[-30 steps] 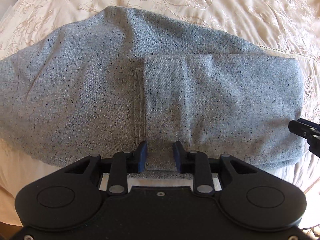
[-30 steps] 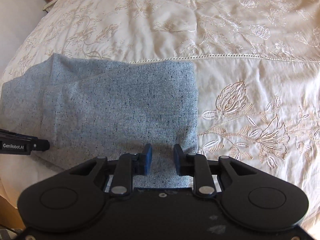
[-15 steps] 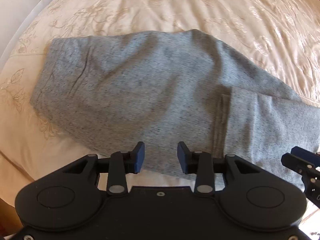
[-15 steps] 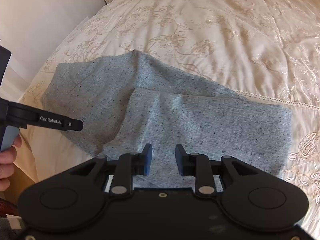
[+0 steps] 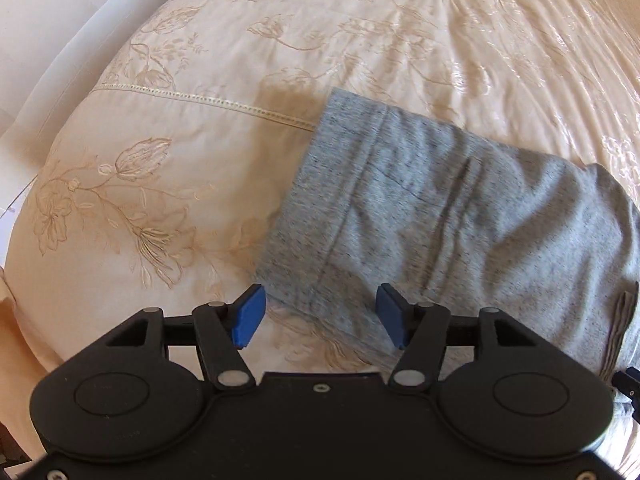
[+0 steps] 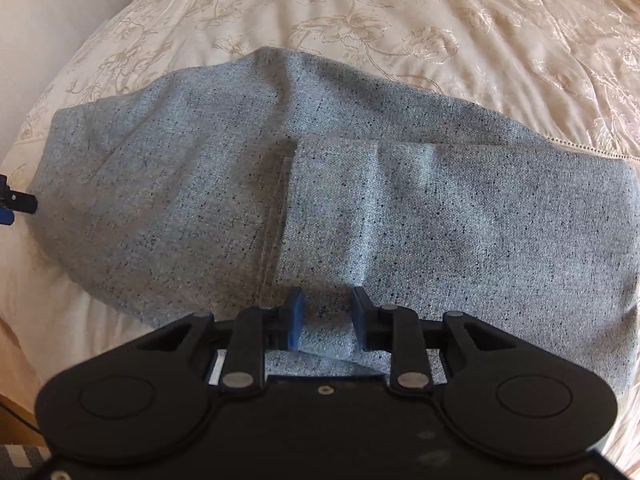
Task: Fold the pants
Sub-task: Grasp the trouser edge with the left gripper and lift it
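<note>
Grey speckled pants (image 6: 360, 208) lie partly folded on a cream embroidered bedspread, with one folded layer on the right half. In the left wrist view the pants (image 5: 460, 220) show their left end with a hem band. My left gripper (image 5: 318, 316) is wide open over the near corner of that end, holding nothing. My right gripper (image 6: 326, 322) is open a narrow way, with the near edge of the folded layer between its fingers. The left gripper's tip shows at the far left of the right wrist view (image 6: 16, 202).
The bedspread (image 5: 160, 140) spreads out to the left and behind the pants. The bed's edge and a white wall (image 5: 60, 40) are on the left. A striped surface (image 6: 16, 458) shows below the bed.
My left gripper has moved left along the pants from the middle fold to the left end and opened wider. My right gripper has moved left from the right end to the folded layer.
</note>
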